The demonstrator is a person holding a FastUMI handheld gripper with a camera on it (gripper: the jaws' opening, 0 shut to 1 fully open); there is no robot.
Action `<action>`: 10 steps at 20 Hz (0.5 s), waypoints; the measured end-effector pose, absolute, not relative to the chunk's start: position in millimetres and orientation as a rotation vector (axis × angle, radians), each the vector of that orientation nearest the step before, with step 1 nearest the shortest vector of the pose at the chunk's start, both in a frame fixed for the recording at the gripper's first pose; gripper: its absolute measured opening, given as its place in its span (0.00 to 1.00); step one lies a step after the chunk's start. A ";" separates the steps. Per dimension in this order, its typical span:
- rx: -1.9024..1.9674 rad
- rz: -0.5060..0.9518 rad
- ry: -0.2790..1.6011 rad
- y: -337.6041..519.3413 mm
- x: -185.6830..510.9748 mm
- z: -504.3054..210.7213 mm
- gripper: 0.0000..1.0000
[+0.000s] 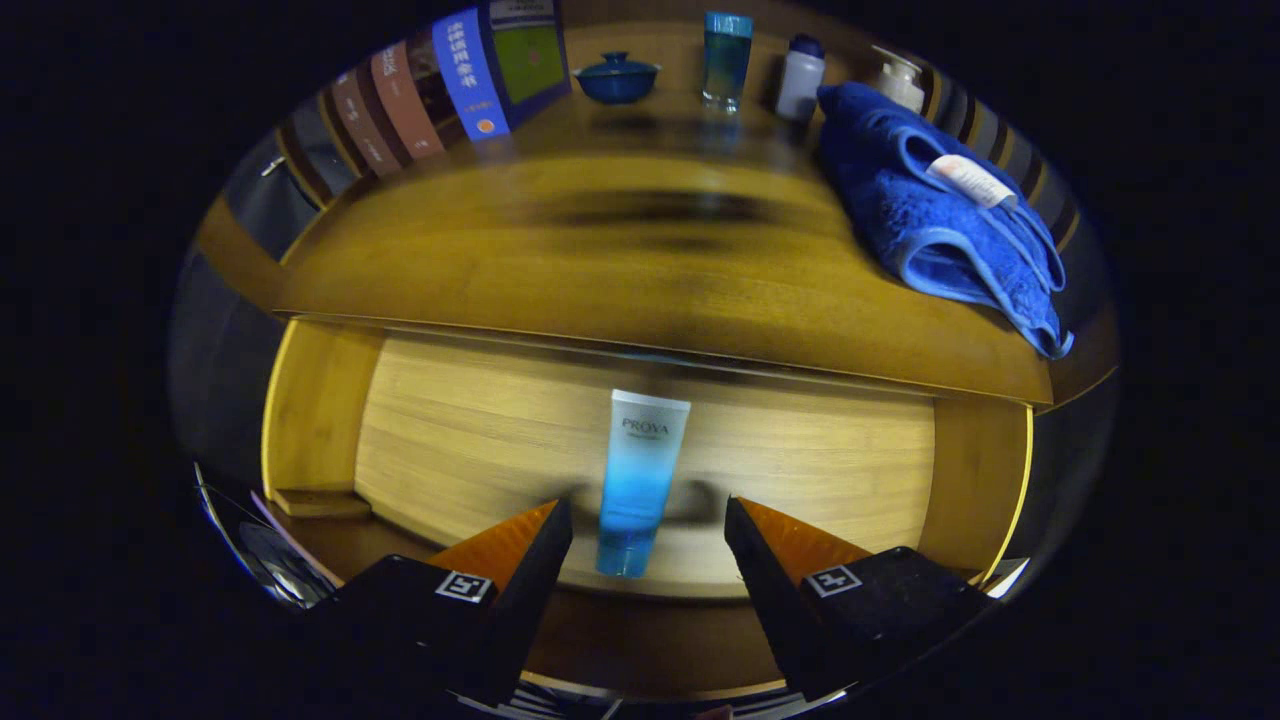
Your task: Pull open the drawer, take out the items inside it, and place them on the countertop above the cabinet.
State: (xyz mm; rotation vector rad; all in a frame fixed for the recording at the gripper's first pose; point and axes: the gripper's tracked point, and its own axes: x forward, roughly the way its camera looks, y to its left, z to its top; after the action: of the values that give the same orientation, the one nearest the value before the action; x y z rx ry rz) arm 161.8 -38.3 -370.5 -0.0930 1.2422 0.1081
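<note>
fingers [648, 520] spread wide, holding nothing, either side of a tube [640, 480] in the open drawer [470, 440] below the countertop [600, 270].

**Dim scene, warm light, blur on the far countertop**

Drawer floor [480, 450] just ahead of the spread fingers of the gripper [648, 525] is brightest, evenly lit. Tube [640, 480] between the fingertips is sharp, soft shadow at its lower end. Countertop [620, 250] beyond is darker, with smeared dark streaks. Far items soft. Strong fisheye bowing of straight edges out to both sides. Blue towel [920, 220] keeps texture.
</note>
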 end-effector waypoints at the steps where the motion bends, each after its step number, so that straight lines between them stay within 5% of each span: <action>1: -0.090 0.098 1.259 -36.7 162.7 -377.9 0.98; 5: -0.060 0.089 1.343 -27.9 156.8 -402.6 0.93; 10: -0.093 0.057 1.394 -30.5 168.6 -419.4 0.71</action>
State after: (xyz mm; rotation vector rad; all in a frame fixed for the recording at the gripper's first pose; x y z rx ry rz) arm 168.6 -30.5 -419.4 -0.0932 1.3942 0.0569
